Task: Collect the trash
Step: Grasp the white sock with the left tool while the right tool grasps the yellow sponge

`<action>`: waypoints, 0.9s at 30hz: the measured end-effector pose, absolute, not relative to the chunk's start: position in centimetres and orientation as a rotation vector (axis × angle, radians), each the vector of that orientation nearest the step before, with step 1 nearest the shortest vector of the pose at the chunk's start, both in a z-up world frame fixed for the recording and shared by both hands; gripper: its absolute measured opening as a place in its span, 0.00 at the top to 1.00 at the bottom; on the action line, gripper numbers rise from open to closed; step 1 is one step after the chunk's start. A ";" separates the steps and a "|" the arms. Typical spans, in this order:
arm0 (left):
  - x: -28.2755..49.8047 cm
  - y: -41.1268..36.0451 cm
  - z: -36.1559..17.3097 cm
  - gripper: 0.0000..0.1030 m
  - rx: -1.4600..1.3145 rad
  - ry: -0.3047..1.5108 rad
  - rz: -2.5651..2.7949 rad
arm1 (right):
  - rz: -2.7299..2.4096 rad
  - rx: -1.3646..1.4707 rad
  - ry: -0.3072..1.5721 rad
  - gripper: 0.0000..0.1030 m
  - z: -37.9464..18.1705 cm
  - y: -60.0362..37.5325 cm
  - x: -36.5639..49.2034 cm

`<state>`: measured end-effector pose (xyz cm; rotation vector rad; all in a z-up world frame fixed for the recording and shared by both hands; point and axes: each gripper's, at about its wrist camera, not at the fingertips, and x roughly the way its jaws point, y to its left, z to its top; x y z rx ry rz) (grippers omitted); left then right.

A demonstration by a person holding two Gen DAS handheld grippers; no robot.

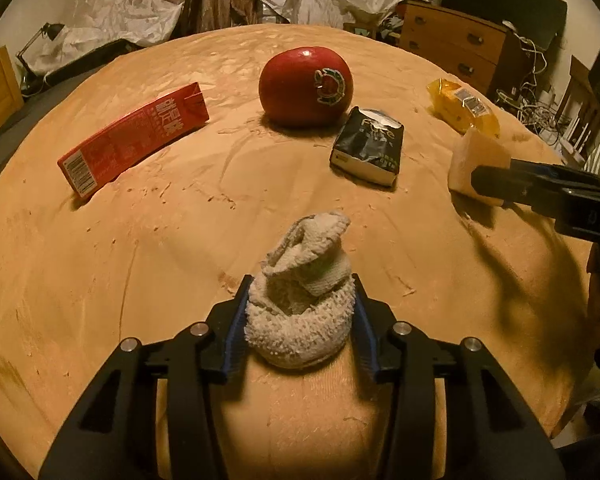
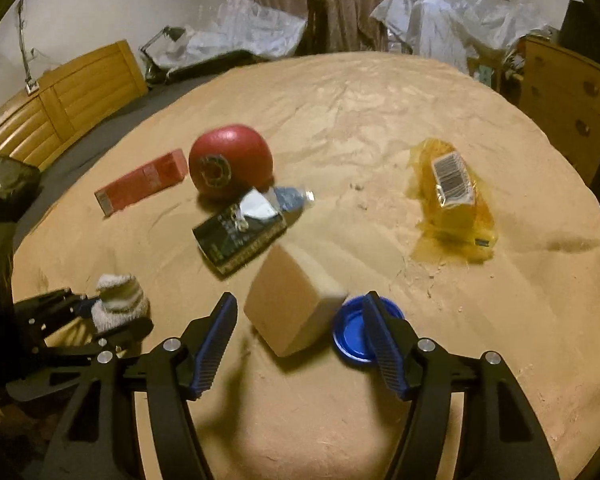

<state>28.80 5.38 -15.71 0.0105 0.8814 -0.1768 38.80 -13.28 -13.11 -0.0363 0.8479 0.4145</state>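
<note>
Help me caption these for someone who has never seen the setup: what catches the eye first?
The big red apple stands mid-table, between a flat red carton and a torn black packet. Nearest, the left gripper clamps a rolled grey cloth. The right gripper gapes around a tan block, a blue lid beside it.

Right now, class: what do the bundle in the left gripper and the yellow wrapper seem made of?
Bundle: seemingly knitted cotton cloth, matte; looped, nubby weave shows. Yellow wrapper: likely thin plastic film, glossy; translucent, crinkled, carrying a printed barcode label.
</note>
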 end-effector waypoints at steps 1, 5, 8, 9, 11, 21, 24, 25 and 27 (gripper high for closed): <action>28.8 5.3 -15.7 0.58 0.014 0.881 -0.176 | 0.421 -0.047 0.851 0.36 -13.2 -13.1 38.9; 28.7 5.5 -15.6 0.57 0.001 0.878 -0.180 | 0.419 -0.113 0.840 0.51 -13.6 -11.6 38.7; 28.3 5.6 -15.4 0.61 0.000 0.862 -0.167 | 0.403 -0.117 0.797 0.57 -12.9 -11.1 37.9; 28.1 5.7 -15.3 0.61 -0.006 0.857 -0.167 | 0.398 -0.123 0.780 0.58 -12.5 -11.0 37.4; 27.7 5.9 -15.0 0.62 -0.023 0.838 -0.156 | 0.388 -0.127 0.742 0.59 -11.7 -10.8 36.1; 21.2 4.0 -8.3 0.62 0.003 0.670 -0.107 | 0.325 -0.097 0.565 0.59 -6.8 -12.4 25.5; 19.0 3.4 -6.3 0.62 -0.004 0.632 -0.082 | 0.310 -0.058 0.534 0.59 -5.4 -13.2 22.9; 18.3 3.1 -5.7 0.62 -0.008 0.621 -0.076 | 0.304 -0.042 0.531 0.59 -5.0 -13.5 22.0; 17.0 2.7 -4.6 0.62 -0.017 0.597 -0.073 | 0.296 -0.025 0.515 0.59 -4.2 -13.8 20.5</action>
